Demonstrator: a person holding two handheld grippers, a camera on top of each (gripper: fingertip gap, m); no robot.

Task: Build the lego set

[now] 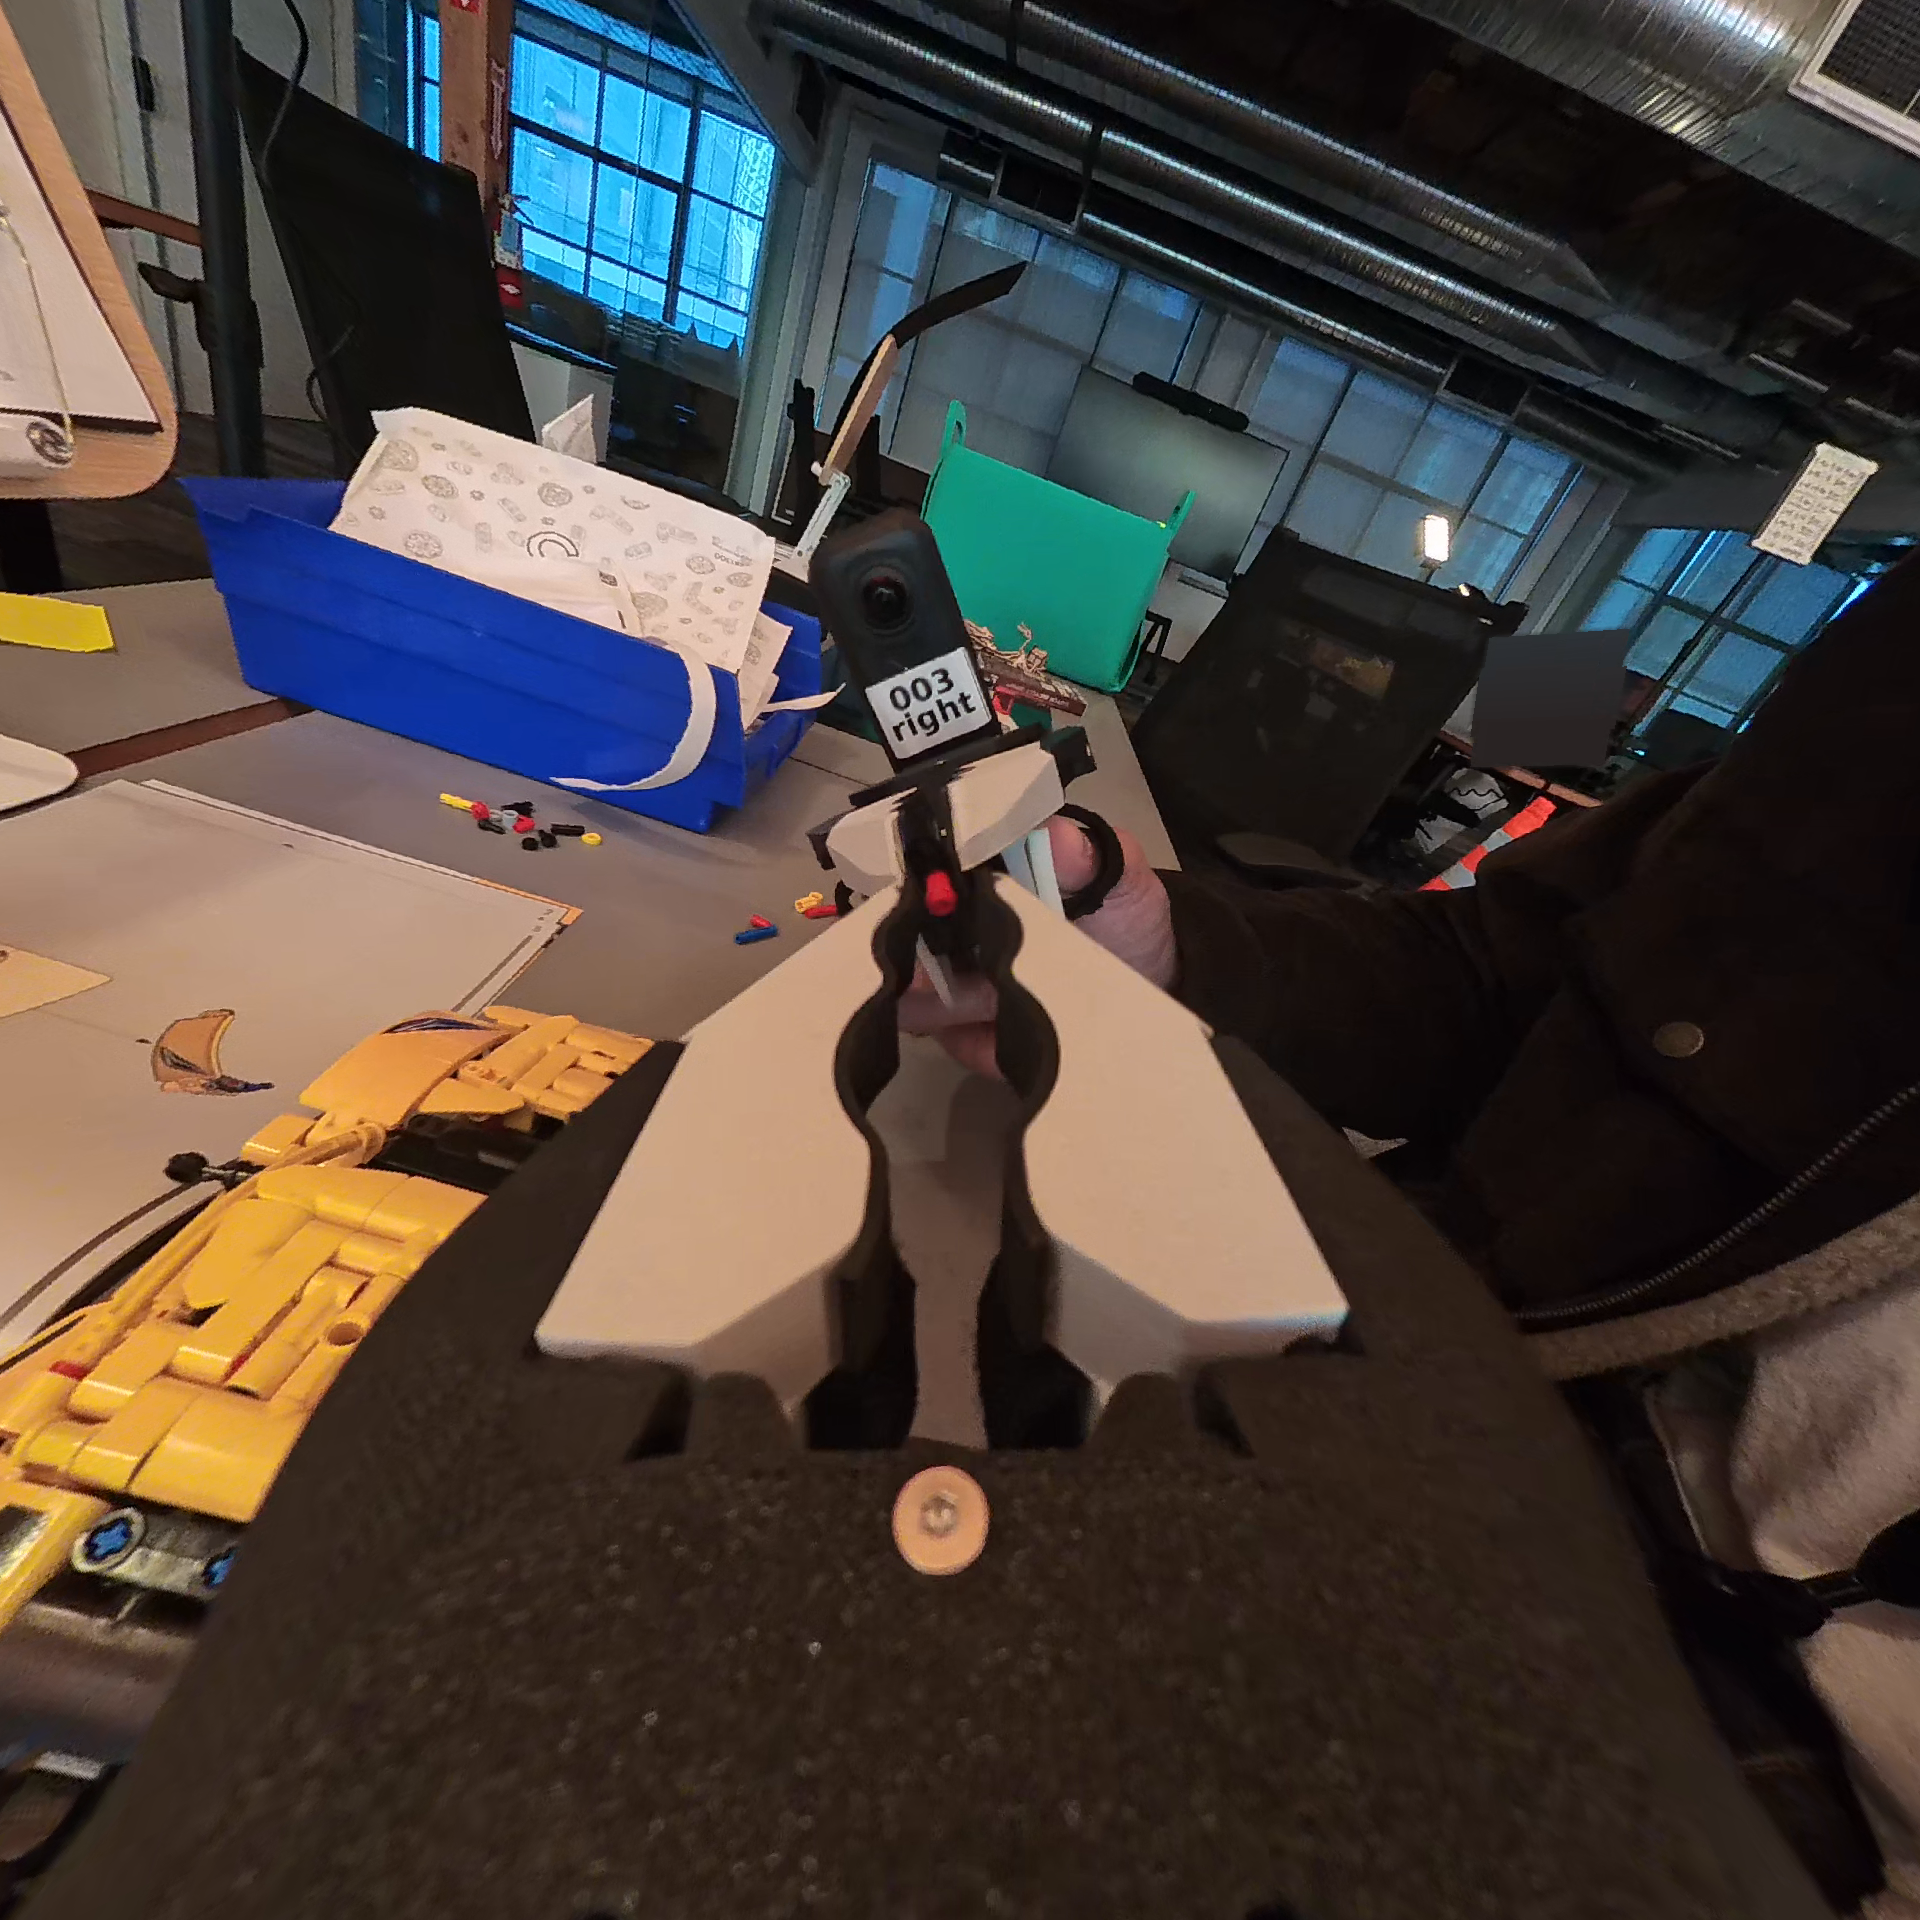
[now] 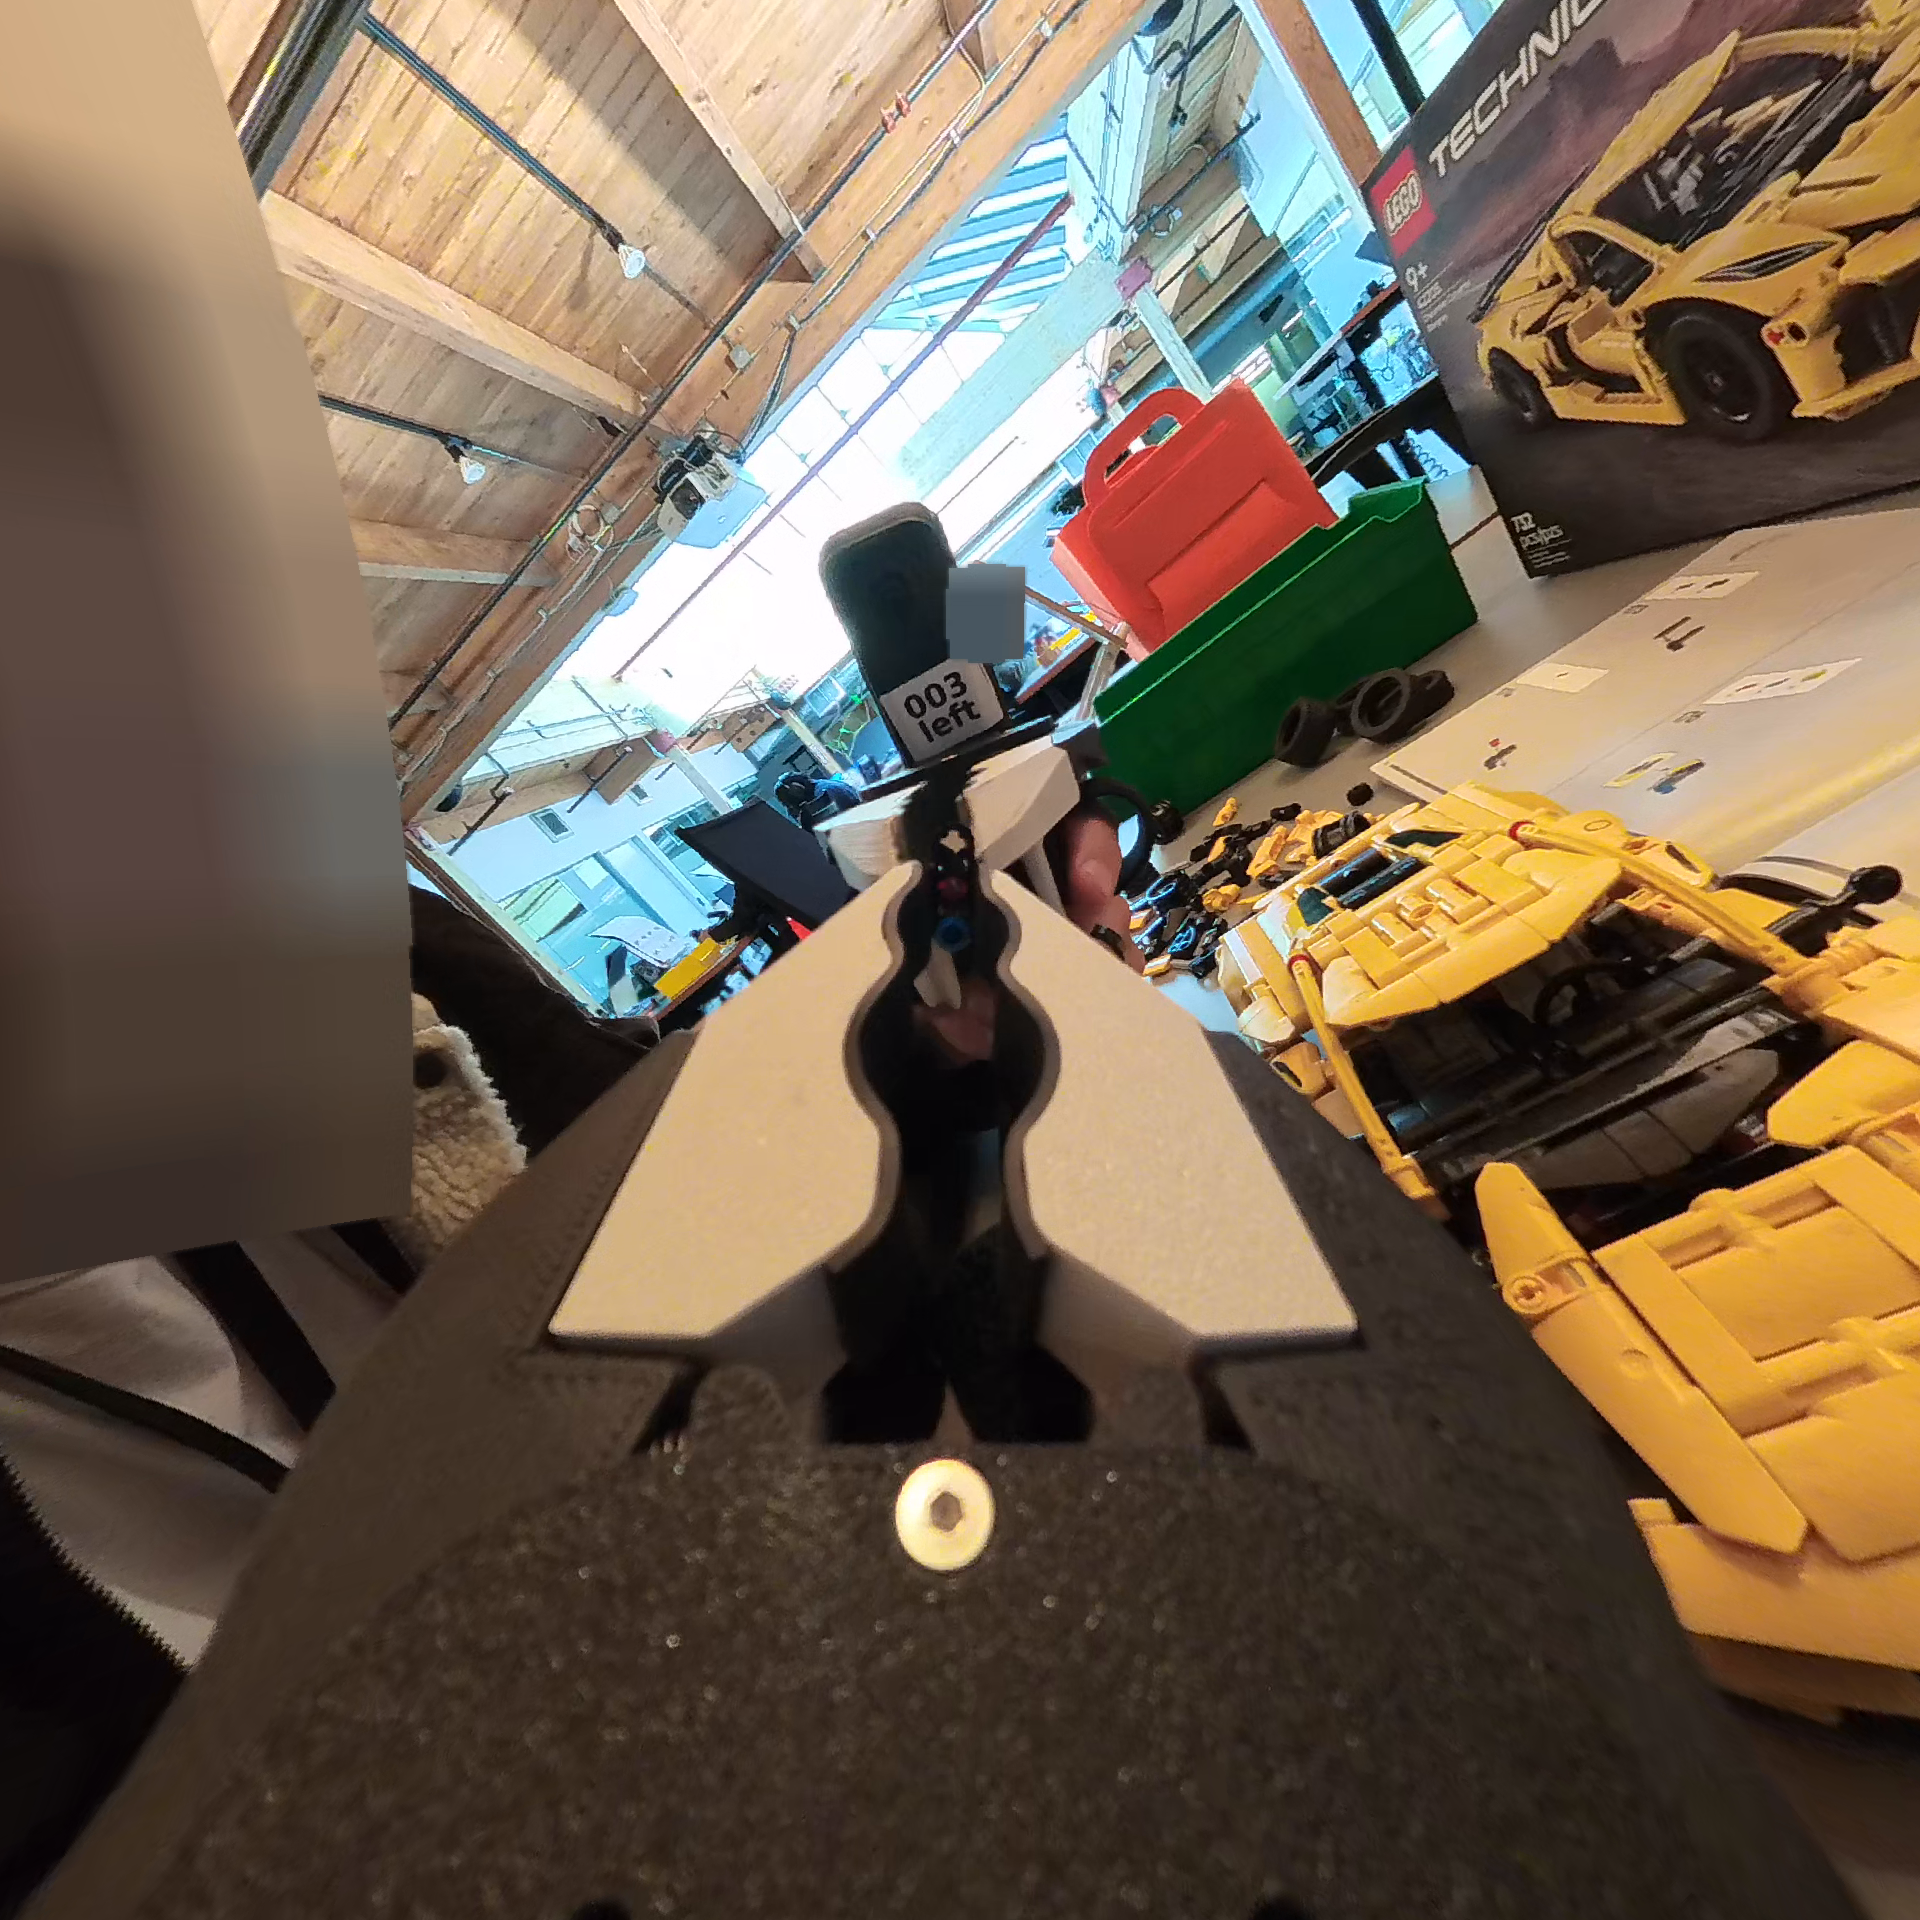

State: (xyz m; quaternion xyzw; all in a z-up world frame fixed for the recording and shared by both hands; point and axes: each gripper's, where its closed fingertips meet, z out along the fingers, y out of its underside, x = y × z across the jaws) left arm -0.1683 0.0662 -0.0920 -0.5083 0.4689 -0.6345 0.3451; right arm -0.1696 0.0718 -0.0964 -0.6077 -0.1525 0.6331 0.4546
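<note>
Left gripper (image 1: pixel 940 920): raised above the table, tips meeting those of the right gripper (image 2: pixel 948 914) nose to nose; fingers drawn close at the tip around a small dark lego assembly (image 1: pixel 935 883) carrying a red pin (image 1: pixel 940 891). Right gripper: likewise narrowed at the tip on the same cluster of parts, where the right wrist view shows a blue pin (image 2: pixel 948 935) and a reddish one just above it; which tool bears the load cannot be told, both appear clenched on the piece. Each tool carries a black camera and a white label on top; a hand (image 1: pixel 1091 914) with a dark sleeve grips the right one. Yellow lego car (image 2: pixel 1507 1039): partly built, lying on the table below and beside the grippers, apart from both, resting partly on open instruction sheets (image 1: pixel 312 914). Loose parts: small pins, red, yellow, blue and black (image 1: pixel 520 821), scattered near a blue bin (image 1: pixel 468 644) holding torn printed paper bags; black tyres (image 2: pixel 1371 712) and more yellow and black pieces lie by a green bin (image 2: pixel 1299 644). Set box (image 2: pixel 1662 260) with a yellow car picture stands behind; an orange case (image 2: pixel 1195 520) sits at the green bin.
</note>
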